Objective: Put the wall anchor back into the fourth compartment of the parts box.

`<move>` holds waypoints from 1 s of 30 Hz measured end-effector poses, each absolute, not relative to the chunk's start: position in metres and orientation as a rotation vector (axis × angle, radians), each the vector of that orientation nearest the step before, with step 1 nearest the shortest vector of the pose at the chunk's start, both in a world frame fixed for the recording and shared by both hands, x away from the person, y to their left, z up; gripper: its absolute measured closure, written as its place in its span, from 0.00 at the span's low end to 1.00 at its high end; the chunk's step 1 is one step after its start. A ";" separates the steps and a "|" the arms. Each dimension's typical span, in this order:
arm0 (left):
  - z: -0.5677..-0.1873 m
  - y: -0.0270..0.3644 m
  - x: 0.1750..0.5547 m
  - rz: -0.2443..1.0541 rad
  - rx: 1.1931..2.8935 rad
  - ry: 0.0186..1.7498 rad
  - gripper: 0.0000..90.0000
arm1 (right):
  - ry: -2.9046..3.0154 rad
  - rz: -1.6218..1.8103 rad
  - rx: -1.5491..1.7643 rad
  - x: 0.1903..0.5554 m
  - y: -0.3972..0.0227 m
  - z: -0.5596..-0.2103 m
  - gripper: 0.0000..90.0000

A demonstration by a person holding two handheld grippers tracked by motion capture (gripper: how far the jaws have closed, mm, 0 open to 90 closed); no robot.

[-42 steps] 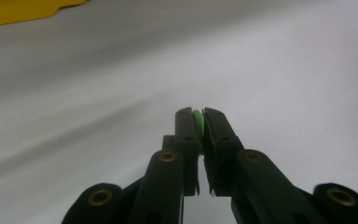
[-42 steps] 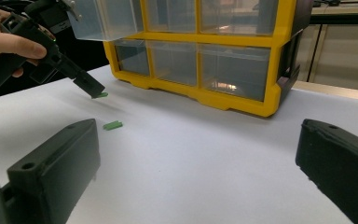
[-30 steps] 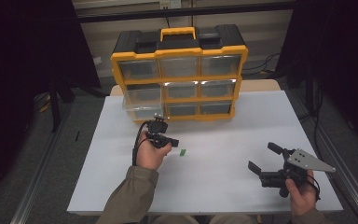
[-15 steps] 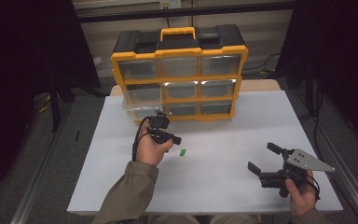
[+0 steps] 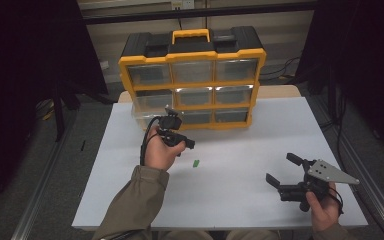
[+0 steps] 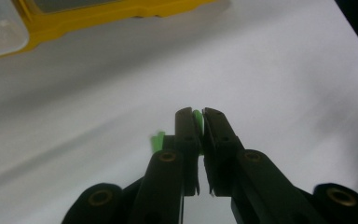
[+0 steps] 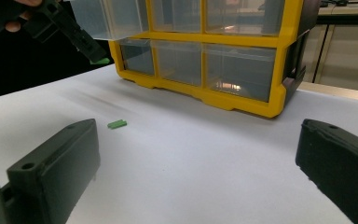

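White table (image 5: 240, 200), spanning most of the high view, near edge at the person's side. Yellow-and-black organizer case (image 5: 192, 80) upright at the far edge, nine clear drawers in three rows, handle on top. One clear drawer (image 5: 150, 106) at the left of the middle row pulled out toward the near side, standing proud of the frame.

Right gripper (image 5: 286, 172) near the right near corner, held low above the tabletop, grey three-cornered plate on top. Jaws spread wide, nothing between them; in the right gripper view the two black pads stand well apart with bare table between.

Left gripper (image 5: 189, 144) left of centre, lifted above the table, just in front of the pulled-out drawer. Jaws almost together, pinching a small green piece (image 6: 197, 116) at the tips, visible as a green sliver between the pads in the left gripper view.

Second small green piece (image 5: 196, 163) flat on the table, just near and right of the left hand (image 5: 161, 150), well apart from the right gripper.
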State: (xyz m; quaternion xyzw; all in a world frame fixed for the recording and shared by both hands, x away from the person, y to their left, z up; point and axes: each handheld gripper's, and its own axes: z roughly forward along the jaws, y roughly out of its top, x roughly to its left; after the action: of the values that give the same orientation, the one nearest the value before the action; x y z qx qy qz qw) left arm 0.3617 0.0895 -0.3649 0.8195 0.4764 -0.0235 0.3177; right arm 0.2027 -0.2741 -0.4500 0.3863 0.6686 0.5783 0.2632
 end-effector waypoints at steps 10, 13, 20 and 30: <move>-0.349 0.089 0.366 -0.055 2.182 1.240 0.95 | 1.807 1.555 1.041 0.204 -0.275 -0.451 0.00; -0.342 0.090 0.367 -0.044 2.184 1.239 0.95 | 1.808 1.553 1.042 0.204 -0.275 -0.451 0.00; -0.328 0.093 0.370 -0.046 2.171 1.237 0.95 | 1.808 1.554 1.040 0.204 -0.276 -0.451 0.00; -0.314 0.094 0.374 -0.040 2.165 1.238 0.95 | 1.807 1.558 1.046 0.204 -0.275 -0.451 0.00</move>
State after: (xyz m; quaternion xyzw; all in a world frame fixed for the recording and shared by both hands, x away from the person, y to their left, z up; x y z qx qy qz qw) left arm 0.3743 0.0938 -0.3144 0.8229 0.4705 -0.0151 0.3182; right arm 0.2035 -0.2755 -0.4508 0.3872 0.6687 0.5767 0.2652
